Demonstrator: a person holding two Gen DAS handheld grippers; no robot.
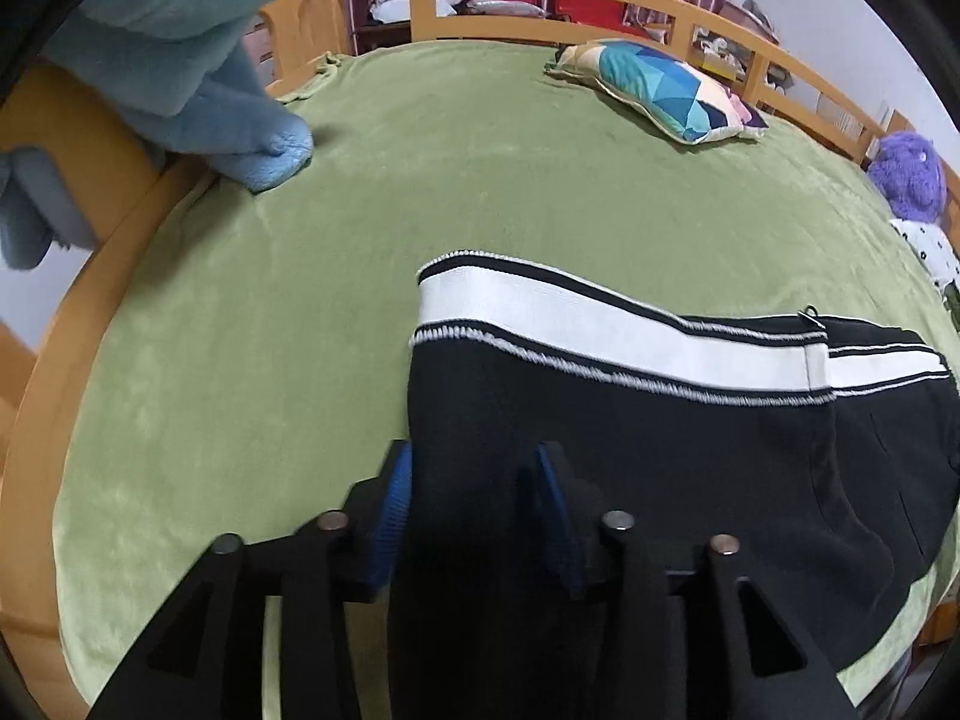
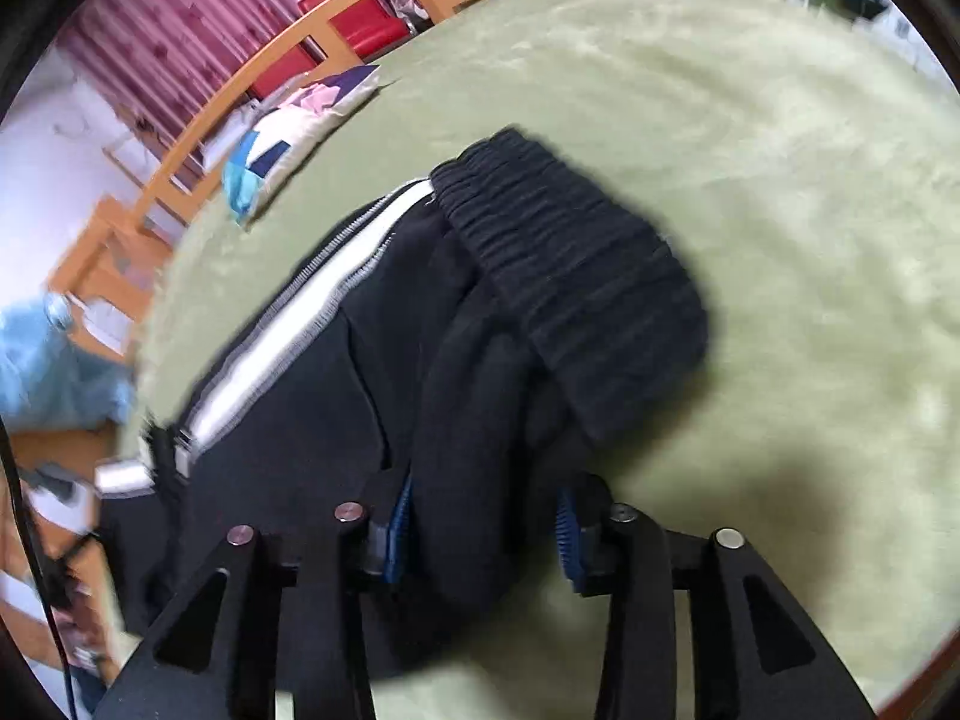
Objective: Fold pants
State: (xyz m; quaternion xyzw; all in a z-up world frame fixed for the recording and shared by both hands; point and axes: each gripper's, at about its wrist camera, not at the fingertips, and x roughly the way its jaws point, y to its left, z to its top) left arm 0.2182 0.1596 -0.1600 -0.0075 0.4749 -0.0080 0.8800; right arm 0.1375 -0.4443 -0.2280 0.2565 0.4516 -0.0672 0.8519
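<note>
Both claws spread, fabric between | left gripper [image 1: 474, 507] and right gripper [image 2: 483, 531] straddle black pants [image 1: 660, 450] on green blanket [image 1: 300, 300] | likely poised to pinch for folding

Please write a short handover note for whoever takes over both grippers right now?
Left gripper: fingers apart, black pants fabric between them; a firm grip is unclear.
Right gripper: fingers apart around a bunched roll of the pants near the ribbed waistband; this view is blurred.
Pants lie on the green bed cover, white side stripe showing.
Done: pants look doubled over.
Left: finish the fold, flatten, release.
</note>
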